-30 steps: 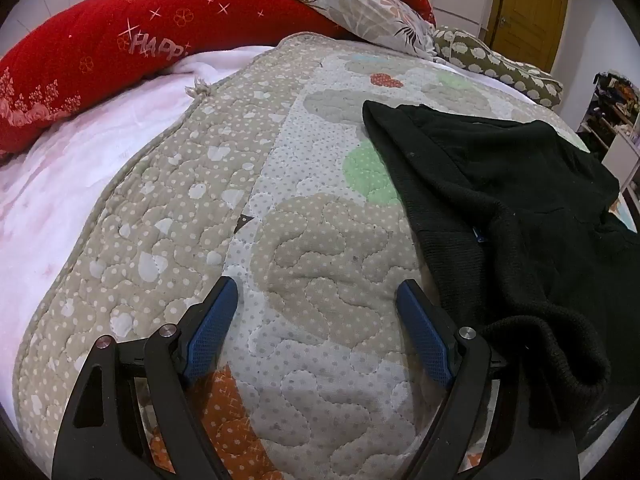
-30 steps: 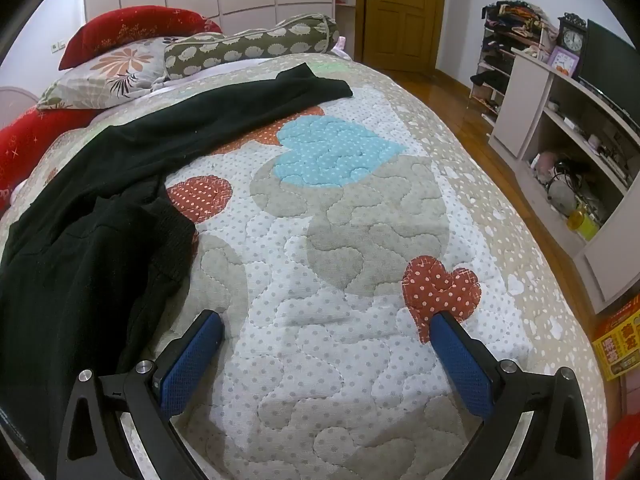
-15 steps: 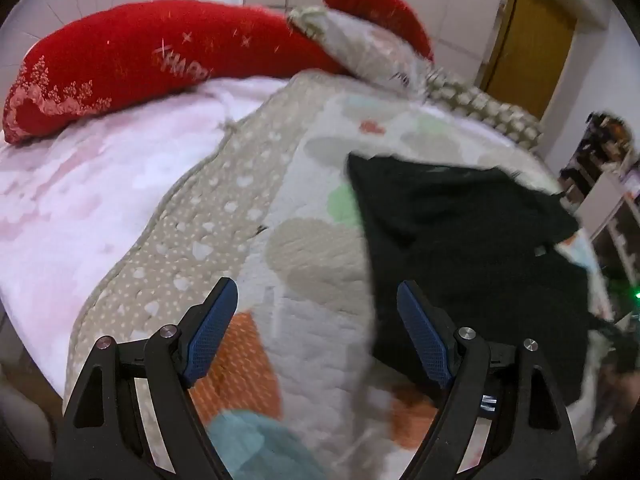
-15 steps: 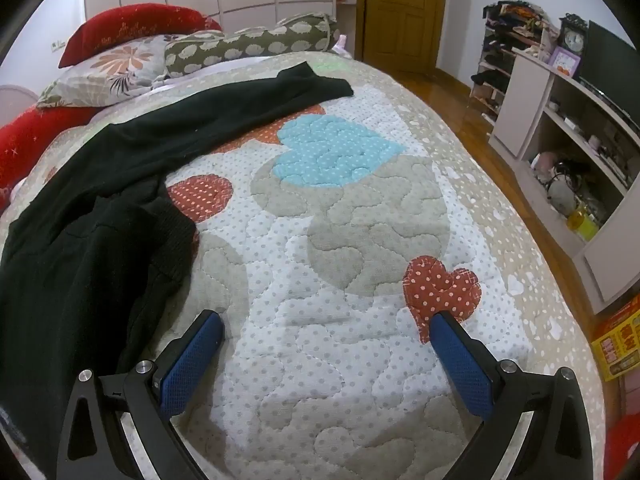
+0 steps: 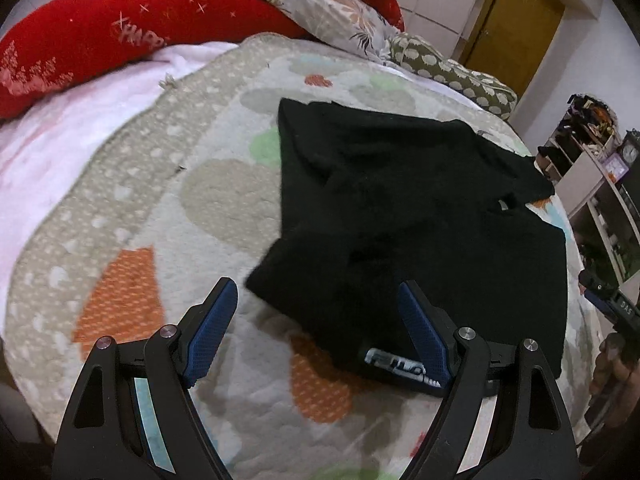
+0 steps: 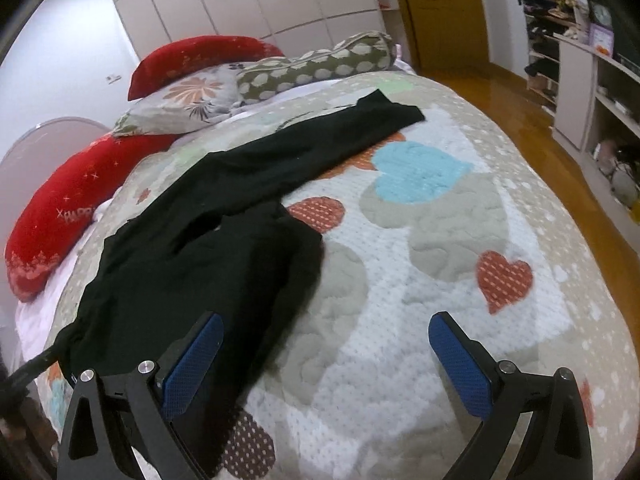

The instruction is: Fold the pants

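Observation:
Black pants [image 5: 420, 216] lie rumpled on the quilted bed, waistband with a white logo label [image 5: 396, 366] nearest the left wrist view's bottom. My left gripper [image 5: 320, 316] hangs open just above that waist end, holding nothing. In the right wrist view the pants [image 6: 192, 260] spread over the bed's left side, one leg [image 6: 320, 148] stretching toward the pillows. My right gripper [image 6: 326, 352] stands open over the quilt, its left finger [image 6: 192, 364] at the pants' near edge. The other gripper's tip [image 5: 608, 304] and a hand [image 5: 612, 368] show at the left wrist view's right edge.
A heart-patterned quilt [image 6: 432, 240] covers the bed. Red pillows [image 5: 120, 32], a floral pillow [image 6: 188, 104] and a spotted bolster [image 6: 320, 68] line the head end. Shelving [image 6: 600, 92] and a wooden door [image 6: 440, 12] stand beyond the bed's right side, with wooden floor between.
The left gripper has pulled back and swung right, now over the pants' waist end. The right gripper has risen and drawn back, showing more of the pants. Both stay open.

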Tool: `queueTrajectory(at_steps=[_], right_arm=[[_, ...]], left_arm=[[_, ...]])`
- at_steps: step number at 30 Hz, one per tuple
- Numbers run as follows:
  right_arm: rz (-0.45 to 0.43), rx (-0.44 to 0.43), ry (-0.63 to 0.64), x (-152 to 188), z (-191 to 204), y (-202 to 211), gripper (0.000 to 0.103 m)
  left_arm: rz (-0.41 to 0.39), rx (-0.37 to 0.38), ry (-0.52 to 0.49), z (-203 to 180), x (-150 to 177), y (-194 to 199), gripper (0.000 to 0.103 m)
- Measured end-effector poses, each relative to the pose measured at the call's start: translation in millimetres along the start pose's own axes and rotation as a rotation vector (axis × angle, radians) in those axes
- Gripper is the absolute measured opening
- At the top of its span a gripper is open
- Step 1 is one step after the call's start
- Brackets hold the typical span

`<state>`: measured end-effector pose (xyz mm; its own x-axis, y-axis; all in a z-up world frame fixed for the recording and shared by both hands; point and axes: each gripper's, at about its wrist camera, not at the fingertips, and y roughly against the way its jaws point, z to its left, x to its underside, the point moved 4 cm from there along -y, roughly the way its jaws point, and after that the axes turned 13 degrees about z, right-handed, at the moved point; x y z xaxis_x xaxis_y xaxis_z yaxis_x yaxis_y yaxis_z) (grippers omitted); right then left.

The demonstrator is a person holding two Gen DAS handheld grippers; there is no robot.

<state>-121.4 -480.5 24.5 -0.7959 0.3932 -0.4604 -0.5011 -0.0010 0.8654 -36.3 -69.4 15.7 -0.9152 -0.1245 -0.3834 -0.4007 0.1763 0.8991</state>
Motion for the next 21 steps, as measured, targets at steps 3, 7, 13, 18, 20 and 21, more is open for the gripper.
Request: queueTrajectory(at_steps=[3,7,13,18,20,21], right_arm=[[0.013,-0.015,0.011,-6,1,-10,0.099],[0.020,-0.015,-0.013,-8,-2,-16,0.099],[0.003,0.000,-0.008,-11,-5,-8,0.099],[-0.024,0.027,0.005,-16,-4,-2,0.096],[-0.019,0.034,0.001,-17,-5,-5,0.091],[-0.012,0.027,0.000,-18,-4,-8,0.088]], left_arm=[[0.009,-0.010,-0.020,-10,-5,-13,0.082],[0.048,0.077,-0.012,-15,-13,-31,0.064],[-0.021,0.074,-0.012,-7,-17,-12,0.019],[-0.076,0.065,0.038,26,-24,9,0.018],[-0.091,0.061,0.059,37,-27,13,0.018],[-0.092,0.052,0.064,40,-27,12,0.018]])
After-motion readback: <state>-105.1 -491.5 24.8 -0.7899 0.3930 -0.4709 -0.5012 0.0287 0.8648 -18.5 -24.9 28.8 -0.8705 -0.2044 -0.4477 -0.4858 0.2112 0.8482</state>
